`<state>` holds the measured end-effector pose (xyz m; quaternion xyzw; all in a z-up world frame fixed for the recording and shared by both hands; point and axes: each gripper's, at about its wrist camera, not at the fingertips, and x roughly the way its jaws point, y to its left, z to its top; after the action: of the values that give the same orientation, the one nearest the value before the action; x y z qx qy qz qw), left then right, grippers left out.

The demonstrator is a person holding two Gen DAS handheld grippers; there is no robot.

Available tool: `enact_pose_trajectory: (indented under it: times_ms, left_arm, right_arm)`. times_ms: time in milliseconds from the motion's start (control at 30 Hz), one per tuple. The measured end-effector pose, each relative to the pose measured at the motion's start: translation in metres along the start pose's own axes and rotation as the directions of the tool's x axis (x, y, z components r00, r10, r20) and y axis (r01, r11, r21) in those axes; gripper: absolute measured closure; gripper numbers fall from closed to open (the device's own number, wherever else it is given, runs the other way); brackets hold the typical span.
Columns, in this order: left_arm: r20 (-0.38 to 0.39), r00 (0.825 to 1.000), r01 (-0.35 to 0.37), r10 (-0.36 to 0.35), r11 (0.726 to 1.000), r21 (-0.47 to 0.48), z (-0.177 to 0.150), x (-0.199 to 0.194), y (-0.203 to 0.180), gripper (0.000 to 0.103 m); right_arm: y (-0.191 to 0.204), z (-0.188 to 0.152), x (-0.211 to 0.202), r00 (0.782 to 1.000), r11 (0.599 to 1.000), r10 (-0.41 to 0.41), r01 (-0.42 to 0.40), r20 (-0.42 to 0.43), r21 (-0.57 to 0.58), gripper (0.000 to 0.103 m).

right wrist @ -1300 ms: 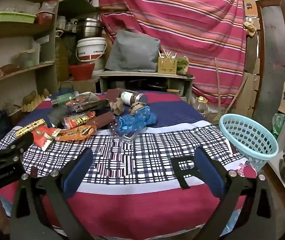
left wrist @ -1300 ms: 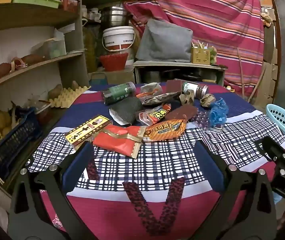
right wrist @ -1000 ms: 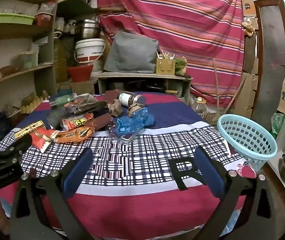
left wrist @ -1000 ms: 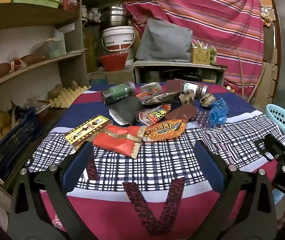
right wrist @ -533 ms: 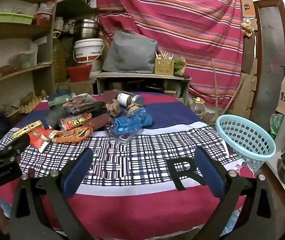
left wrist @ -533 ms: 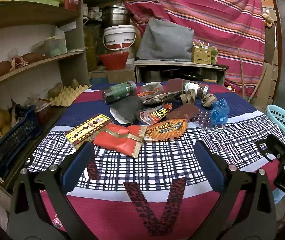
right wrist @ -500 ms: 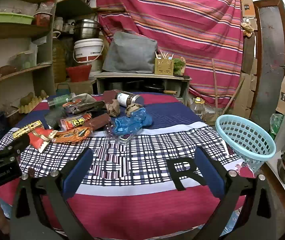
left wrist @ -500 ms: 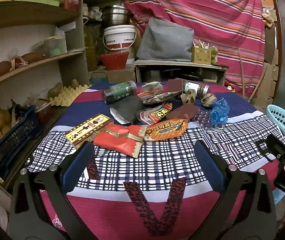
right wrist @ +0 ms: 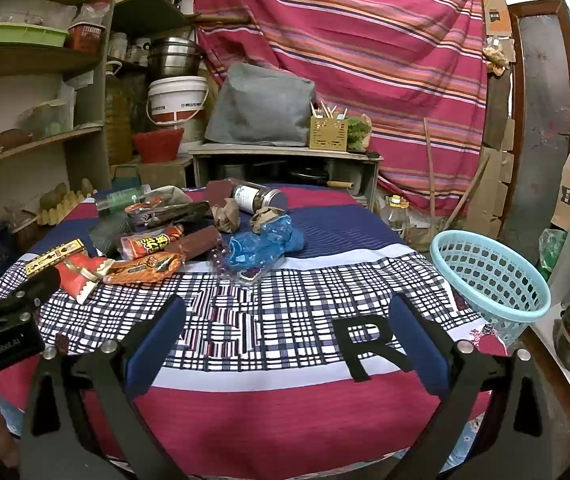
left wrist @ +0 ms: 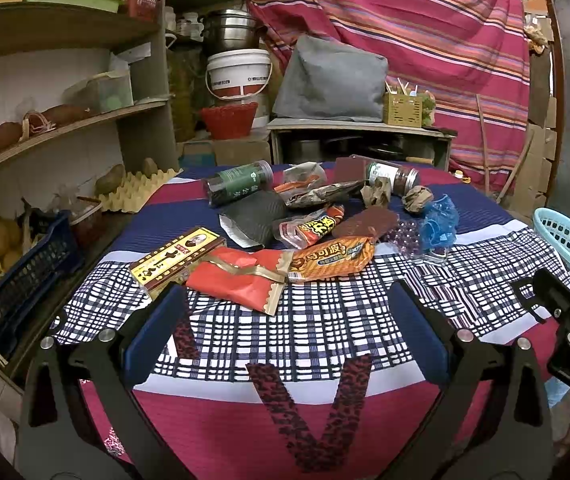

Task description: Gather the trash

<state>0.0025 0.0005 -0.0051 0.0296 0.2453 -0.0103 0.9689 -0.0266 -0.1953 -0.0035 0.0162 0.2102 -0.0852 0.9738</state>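
A heap of trash wrappers (left wrist: 317, 240) lies at the table's far middle, the red wrapper (left wrist: 241, 280) nearest. The light-blue basket (right wrist: 489, 276) sits at the table's right edge. Bare checked cloth (right wrist: 285, 320) spreads below both the left gripper (left wrist: 285, 332) and right gripper (right wrist: 285, 336), each spread wide, empty.

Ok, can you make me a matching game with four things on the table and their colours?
Things:
1. wrapper nearest the left fingers
2. basket
3. crumpled bag
4. lying jar by the shelf side

Colours:
A. green label
B. red and gold
C. deep blue
D. pale turquoise

Pairs: 1-B, 2-D, 3-C, 4-A
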Motion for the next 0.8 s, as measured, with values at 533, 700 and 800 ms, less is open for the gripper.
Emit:
enact_pose_trajectory:
  times_ms: [533, 700, 800]
  left_arm:
    - [0.0, 1.0, 0.0, 0.0, 1.0, -0.002, 0.0002, 0.0001, 0.0003, 0.005]
    - [-0.001, 1.0, -0.001, 0.001, 1.0, -0.003, 0.0003, 0.0002, 0.0001, 0.005]
    - [-0.002, 1.0, 0.001, -0.001, 1.0, -0.005, 0.0001, 0.0005, 0.0, 0.005]
  right_arm:
    - [-0.0004, -0.0003, 0.0007, 1.0, 1.0, 0.001, -0.001, -0.001, -0.001, 0.004]
    - [-0.0002, -0.0006, 0.0012, 1.0, 1.0, 0.0, 0.0, -0.001, -0.001, 0.004]
    - [-0.0003, -0.0008, 0.0013, 1.0, 1.0, 0.0, 0.0, -0.001, -0.001, 0.004]
